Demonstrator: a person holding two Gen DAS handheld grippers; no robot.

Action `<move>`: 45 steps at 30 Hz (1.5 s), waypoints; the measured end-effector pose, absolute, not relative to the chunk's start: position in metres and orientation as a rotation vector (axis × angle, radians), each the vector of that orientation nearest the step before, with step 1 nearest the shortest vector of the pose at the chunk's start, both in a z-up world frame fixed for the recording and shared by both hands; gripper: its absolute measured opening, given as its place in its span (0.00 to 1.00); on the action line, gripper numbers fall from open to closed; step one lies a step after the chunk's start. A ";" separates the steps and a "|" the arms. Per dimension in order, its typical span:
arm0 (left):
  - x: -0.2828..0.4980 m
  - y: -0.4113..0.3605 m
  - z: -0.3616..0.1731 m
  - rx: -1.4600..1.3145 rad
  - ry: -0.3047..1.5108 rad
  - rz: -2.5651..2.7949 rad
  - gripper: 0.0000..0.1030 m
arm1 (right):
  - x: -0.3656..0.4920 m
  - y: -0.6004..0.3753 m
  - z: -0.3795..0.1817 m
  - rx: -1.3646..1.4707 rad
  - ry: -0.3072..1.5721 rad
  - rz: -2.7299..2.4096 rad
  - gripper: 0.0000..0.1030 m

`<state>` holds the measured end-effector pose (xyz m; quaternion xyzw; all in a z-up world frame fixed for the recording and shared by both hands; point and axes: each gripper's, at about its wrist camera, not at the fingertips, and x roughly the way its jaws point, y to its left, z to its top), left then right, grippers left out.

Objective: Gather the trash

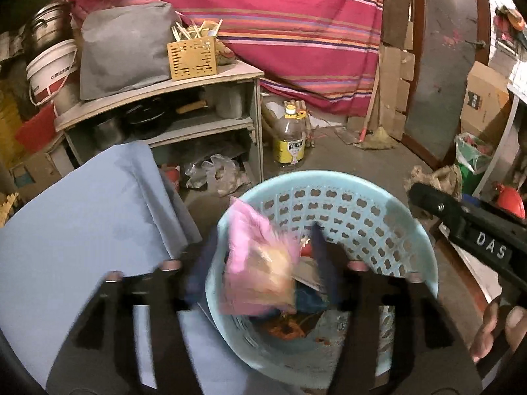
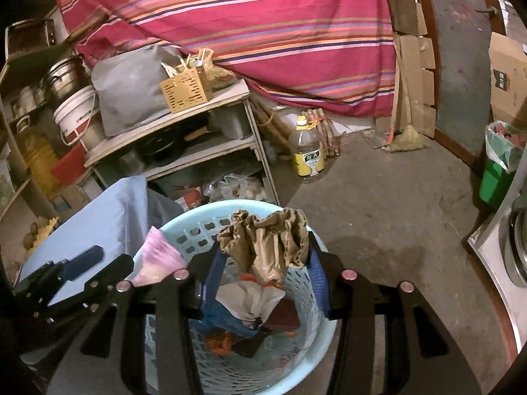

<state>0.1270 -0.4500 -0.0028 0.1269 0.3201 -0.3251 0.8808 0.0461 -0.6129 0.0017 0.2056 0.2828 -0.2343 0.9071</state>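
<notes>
A light blue plastic basket [image 1: 316, 177] [image 2: 204, 212] stands on the floor with wrappers and scraps inside. In the left wrist view my left gripper [image 1: 263, 263] is over its near rim, jaws open. A blurred pink packet [image 1: 253, 256] hangs loose between them, above the basket. From the right wrist camera that packet [image 2: 158, 256] shows beside the left gripper [image 2: 98, 263]. My right gripper [image 2: 265, 260] is shut on a crumpled brown paper bag [image 2: 263, 247] over the basket. It appears as a black finger [image 1: 428, 200] with the paper [image 1: 434, 174] at the right.
A blue-covered surface [image 1: 82, 223] borders the basket on the left. Behind it is a wooden shelf unit [image 1: 197, 79] with pots and a chopstick holder. An oil bottle [image 2: 308, 151] stands on the concrete floor. At the right are a green lined bin [image 2: 497, 177] and a metal counter edge [image 2: 487, 263].
</notes>
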 end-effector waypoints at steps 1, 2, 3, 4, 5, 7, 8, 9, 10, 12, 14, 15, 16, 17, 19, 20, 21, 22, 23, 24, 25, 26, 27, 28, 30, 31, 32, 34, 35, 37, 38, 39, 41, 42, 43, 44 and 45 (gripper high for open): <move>0.128 -0.448 -0.001 0.253 0.663 -0.673 0.72 | 0.046 -0.613 0.001 0.425 0.584 -0.483 0.46; 0.128 -0.445 0.001 0.246 0.660 -0.672 0.76 | 0.047 -0.614 0.001 0.424 0.587 -0.481 0.46; 0.128 -0.441 0.003 0.240 0.657 -0.671 0.80 | 0.049 -0.613 0.000 0.421 0.590 -0.479 0.46; 0.129 -0.435 0.006 0.232 0.652 -0.668 0.83 | 0.050 -0.611 0.000 0.417 0.593 -0.477 0.46; 0.129 -0.428 0.008 0.225 0.645 -0.663 0.88 | 0.052 -0.608 -0.001 0.412 0.598 -0.471 0.46; 0.130 -0.416 0.014 0.210 0.630 -0.631 0.92 | 0.057 -0.603 -0.001 0.396 0.607 -0.458 0.46; 0.131 -0.408 0.017 0.201 0.625 -0.617 0.95 | 0.059 -0.601 -0.001 0.388 0.611 -0.452 0.46; 0.132 -0.400 0.019 0.189 0.624 -0.606 0.95 | 0.061 -0.598 -0.001 0.380 0.616 -0.446 0.48; 0.132 -0.389 0.021 0.175 0.626 -0.594 0.95 | 0.063 -0.595 -0.002 0.373 0.621 -0.438 0.49; 0.132 -0.371 0.024 0.157 0.621 -0.567 0.95 | 0.068 -0.587 -0.003 0.352 0.635 -0.429 0.54; 0.130 -0.350 0.029 0.151 0.608 -0.540 0.95 | 0.072 -0.581 -0.005 0.339 0.646 -0.423 0.67; 0.129 -0.343 0.030 0.150 0.602 -0.528 0.95 | 0.073 -0.578 -0.005 0.334 0.647 -0.428 0.75; 0.127 -0.330 0.033 0.149 0.590 -0.504 0.95 | 0.074 -0.575 -0.006 0.328 0.645 -0.437 0.77; 0.126 -0.323 0.035 0.148 0.585 -0.490 0.95 | 0.074 -0.573 -0.006 0.328 0.649 -0.438 0.77; 0.121 -0.302 0.038 0.134 0.572 -0.449 0.95 | 0.076 -0.571 -0.007 0.333 0.658 -0.435 0.80; 0.118 -0.290 0.041 0.121 0.561 -0.424 0.95 | 0.076 -0.568 -0.006 0.333 0.658 -0.440 0.83; 0.117 -0.282 0.043 0.112 0.554 -0.410 0.95 | 0.075 -0.565 -0.003 0.330 0.654 -0.443 0.84; 0.113 -0.269 0.047 0.099 0.542 -0.386 0.95 | 0.073 -0.560 0.001 0.321 0.644 -0.444 0.86; 0.109 -0.261 0.049 0.093 0.538 -0.371 0.95 | 0.072 -0.557 0.004 0.315 0.635 -0.444 0.90; 0.107 -0.252 0.051 0.089 0.534 -0.357 0.95 | 0.069 -0.552 0.008 0.312 0.621 -0.444 0.94; 0.102 -0.241 0.054 0.095 0.526 -0.341 0.95 | 0.064 -0.543 0.013 0.312 0.600 -0.434 0.94; 0.095 -0.230 0.056 0.106 0.511 -0.324 0.95 | 0.063 -0.537 0.017 0.312 0.591 -0.422 0.94; 0.088 -0.219 0.057 0.115 0.495 -0.306 0.95 | 0.061 -0.530 0.020 0.309 0.586 -0.412 0.94; 0.083 -0.210 0.058 0.118 0.486 -0.294 0.95 | 0.058 -0.521 0.022 0.304 0.582 -0.404 0.95; 0.072 -0.192 0.058 0.117 0.476 -0.284 0.95 | 0.049 -0.496 0.021 0.302 0.568 -0.380 0.96; 0.065 -0.182 0.057 0.120 0.471 -0.282 0.95 | 0.043 -0.481 0.018 0.312 0.562 -0.352 0.96; 0.057 -0.172 0.054 0.127 0.463 -0.273 0.95 | 0.040 -0.471 0.015 0.321 0.566 -0.329 0.96; 0.045 -0.155 0.048 0.129 0.458 -0.251 0.95 | 0.034 -0.448 0.006 0.344 0.577 -0.273 0.96; 0.038 -0.145 0.044 0.128 0.459 -0.246 0.95 | 0.029 -0.434 0.002 0.347 0.578 -0.255 0.96; 0.024 -0.128 0.036 0.133 0.462 -0.237 0.95 | 0.020 -0.411 -0.002 0.330 0.575 -0.247 0.96; 0.018 -0.121 0.033 0.136 0.461 -0.226 0.95 | 0.014 -0.396 -0.004 0.315 0.565 -0.236 0.96; 0.011 -0.113 0.029 0.136 0.459 -0.214 0.95 | 0.007 -0.384 -0.004 0.307 0.548 -0.226 0.96; -0.002 -0.098 0.023 0.130 0.455 -0.184 0.95 | -0.005 -0.364 -0.005 0.291 0.518 -0.212 0.96; -0.009 -0.089 0.019 0.124 0.451 -0.167 0.95 | -0.010 -0.353 -0.005 0.279 0.512 -0.207 0.96; -0.014 -0.083 0.017 0.121 0.446 -0.155 0.95 | -0.013 -0.346 -0.006 0.272 0.508 -0.204 0.96; -0.018 -0.078 0.015 0.119 0.443 -0.146 0.95 | -0.018 -0.338 -0.006 0.264 0.499 -0.201 0.96; -0.022 -0.071 0.012 0.117 0.440 -0.129 0.95 | -0.022 -0.330 -0.008 0.253 0.491 -0.196 0.96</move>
